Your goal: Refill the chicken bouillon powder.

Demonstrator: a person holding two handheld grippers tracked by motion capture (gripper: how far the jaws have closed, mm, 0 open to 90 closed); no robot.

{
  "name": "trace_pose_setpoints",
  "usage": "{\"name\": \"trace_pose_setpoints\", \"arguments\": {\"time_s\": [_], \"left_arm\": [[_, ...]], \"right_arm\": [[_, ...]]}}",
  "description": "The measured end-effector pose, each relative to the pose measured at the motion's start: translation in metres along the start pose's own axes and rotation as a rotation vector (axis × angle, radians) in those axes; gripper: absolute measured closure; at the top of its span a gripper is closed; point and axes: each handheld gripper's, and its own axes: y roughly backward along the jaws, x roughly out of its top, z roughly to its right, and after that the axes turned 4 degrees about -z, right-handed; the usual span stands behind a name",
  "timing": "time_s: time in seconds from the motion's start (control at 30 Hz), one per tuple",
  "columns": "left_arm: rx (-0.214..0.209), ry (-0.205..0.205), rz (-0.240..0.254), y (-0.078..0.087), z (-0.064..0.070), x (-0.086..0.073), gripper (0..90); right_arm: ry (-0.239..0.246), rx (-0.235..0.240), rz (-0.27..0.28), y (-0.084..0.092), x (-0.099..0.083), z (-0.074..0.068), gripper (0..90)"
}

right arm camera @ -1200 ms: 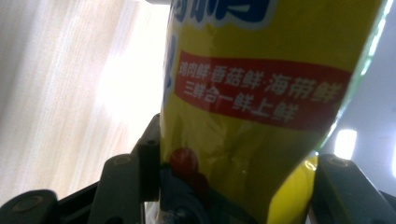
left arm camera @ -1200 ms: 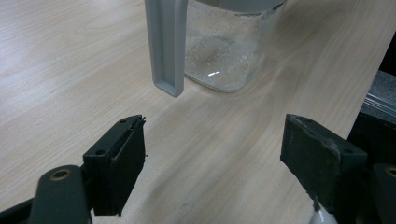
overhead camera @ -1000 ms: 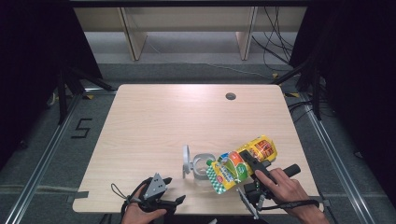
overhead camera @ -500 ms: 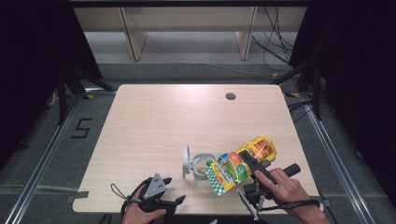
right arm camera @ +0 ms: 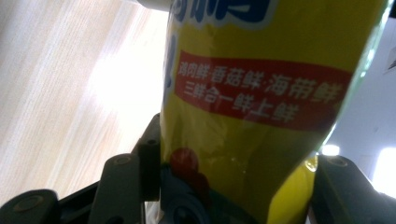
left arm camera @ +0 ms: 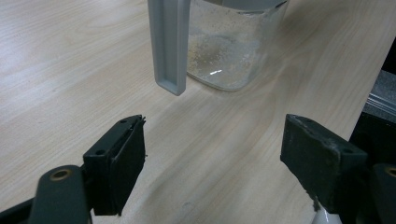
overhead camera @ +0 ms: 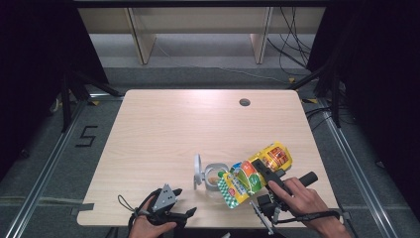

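A clear jar (overhead camera: 214, 177) stands on the wooden table (overhead camera: 173, 129) near its front edge, with its grey flip lid (overhead camera: 197, 170) swung up at its left side. My right gripper (overhead camera: 267, 171) is shut on a yellow and green food pouch (overhead camera: 250, 177), which is tilted with its green end down at the jar's mouth. In the right gripper view the pouch (right arm camera: 252, 93) sits between the jaws of that gripper (right arm camera: 233, 186). My left gripper (overhead camera: 184, 202) rests open near the table's front edge. In the left gripper view its jaws (left arm camera: 217, 163) point at the jar (left arm camera: 231, 51) and lid (left arm camera: 169, 46), with nothing between them.
A small round hole (overhead camera: 244, 102) sits near the table's far edge. Wooden shelf legs (overhead camera: 141, 39) stand on the floor beyond the table. Metal rails (overhead camera: 47, 168) run along both sides.
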Motion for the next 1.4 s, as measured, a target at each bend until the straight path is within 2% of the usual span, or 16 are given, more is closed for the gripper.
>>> {"name": "trace_pose_setpoints", "arguments": {"time_s": [0.03,0.13,0.2,0.23,0.37,0.43,0.47,0.5,0.53,0.57,0.67,0.73,0.97,1.17,1.33,1.4], "left_arm": [[0.012,-0.018,-0.012,0.0007,-0.0012,0.0001,21.4],[0.013,-0.017,-0.013,0.0009,-0.0011,0.0001,21.4],[0.013,-0.015,-0.012,0.0008,-0.0012,0.0,21.3],[-0.004,0.008,0.004,-0.0001,0.0004,0.0,21.3],[0.001,0.008,0.01,-0.0004,0.0006,0.0,21.3],[0.003,-0.005,-0.001,0.0001,-0.0003,0.0,21.3],[0.0,0.004,0.007,-0.0004,0.0004,0.0,21.3],[0.01,-0.016,-0.011,0.0006,-0.0012,0.0001,21.3],[0.011,-0.02,-0.015,0.0009,-0.0016,0.0001,21.3],[-0.004,0.005,-0.003,0.0003,0.0001,0.0002,21.3],[0.003,0.005,0.0,0.0004,0.0001,0.0002,21.3],[0.003,0.006,0.0,0.0008,0.0002,0.0003,21.3],[0.005,0.009,0.0,0.0011,-0.0001,0.0002,21.3],[0.006,0.008,0.002,0.0013,-0.0002,0.0002,21.4],[0.025,-0.018,-0.02,0.0032,-0.002,0.0007,21.6],[0.015,-0.001,-0.003,0.0023,-0.0007,0.0004,21.5]], "right_arm": [[0.007,0.004,0.001,0.0001,0.0005,0.0006,48.9],[0.019,0.01,-0.006,-0.0002,0.0014,0.0018,48.8],[0.026,0.01,-0.006,-0.0008,0.0017,0.0016,48.9],[0.02,0.012,-0.007,-0.0007,0.0017,0.0013,48.8],[0.027,0.009,-0.004,-0.0014,0.0023,0.0011,48.8],[0.028,0.008,0.002,-0.0014,0.0025,0.0015,48.8],[0.027,0.006,0.002,-0.0017,0.0027,0.0012,48.9],[0.036,0.008,0.003,-0.002,0.0031,0.0015,48.8],[0.019,0.014,0.003,-0.0022,0.0029,0.0004,48.9],[0.018,0.014,0.006,-0.0024,0.0027,0.0003,48.9],[0.039,0.008,0.009,-0.0033,0.0034,0.001,48.9],[0.022,0.013,0.006,-0.0029,0.0035,0.0006,48.9],[0.029,-0.002,0.011,-0.0045,0.0027,0.0009,48.9],[0.029,0.012,0.003,-0.004,0.0019,0.0013,48.9],[0.031,-0.003,0.009,-0.003,0.0012,0.0023,48.9],[0.033,-0.001,0.008,-0.0025,0.0009,0.0023,48.9]]}}
